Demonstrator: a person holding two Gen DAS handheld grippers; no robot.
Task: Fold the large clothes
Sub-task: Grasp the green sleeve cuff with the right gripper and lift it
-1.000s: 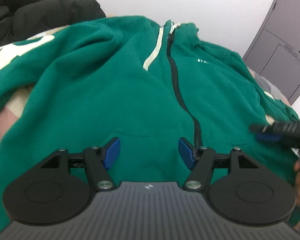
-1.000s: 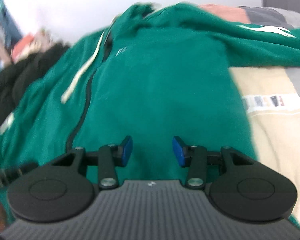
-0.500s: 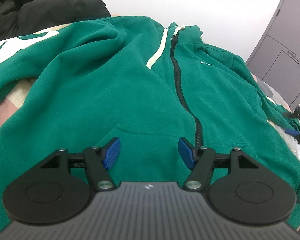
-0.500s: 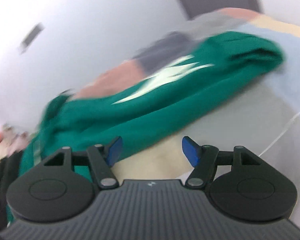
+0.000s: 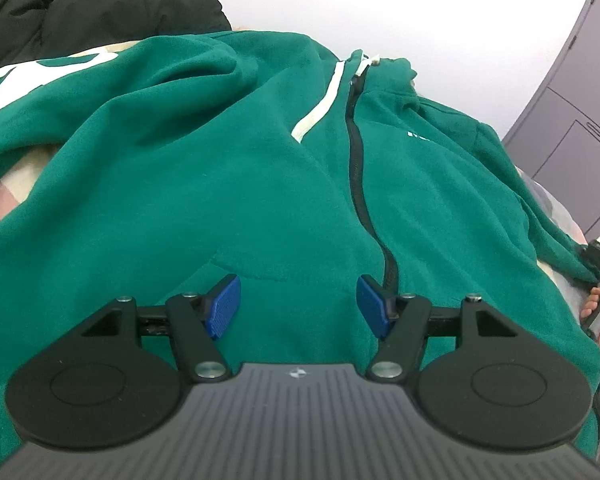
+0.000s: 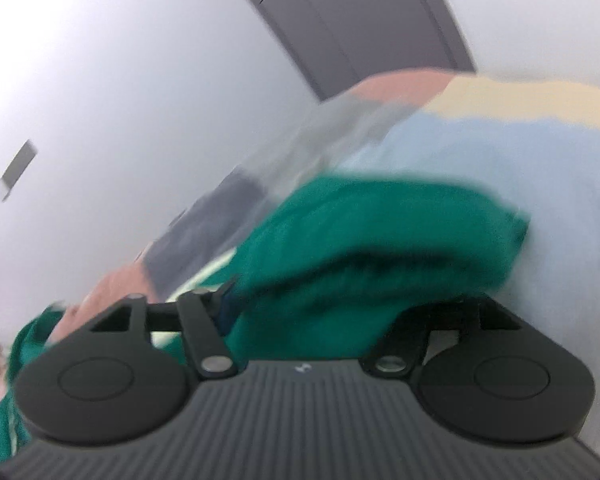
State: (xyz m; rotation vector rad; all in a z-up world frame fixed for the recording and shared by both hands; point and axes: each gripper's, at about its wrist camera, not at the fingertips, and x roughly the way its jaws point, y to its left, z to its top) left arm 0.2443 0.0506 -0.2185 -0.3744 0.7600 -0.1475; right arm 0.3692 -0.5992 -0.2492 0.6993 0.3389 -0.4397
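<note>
A green zip hoodie with white drawstrings lies spread face up on the bed. My left gripper is open and empty, just above the hoodie's lower front near the pocket. In the right wrist view the hoodie's right sleeve fills the space between the wide-apart fingers of my right gripper; the cuff end bulges over them and hides the pads. That view is blurred. In the left wrist view the right gripper shows small at the far right, at the sleeve end.
A black padded jacket lies at the back left. The bed cover has pink, cream, blue and grey patches. A white wall and a grey door stand behind.
My right gripper has swung off the hoodie's body to the right sleeve and moved up onto its cuff end. My left gripper has stayed open over the hem, drawing back slightly.
</note>
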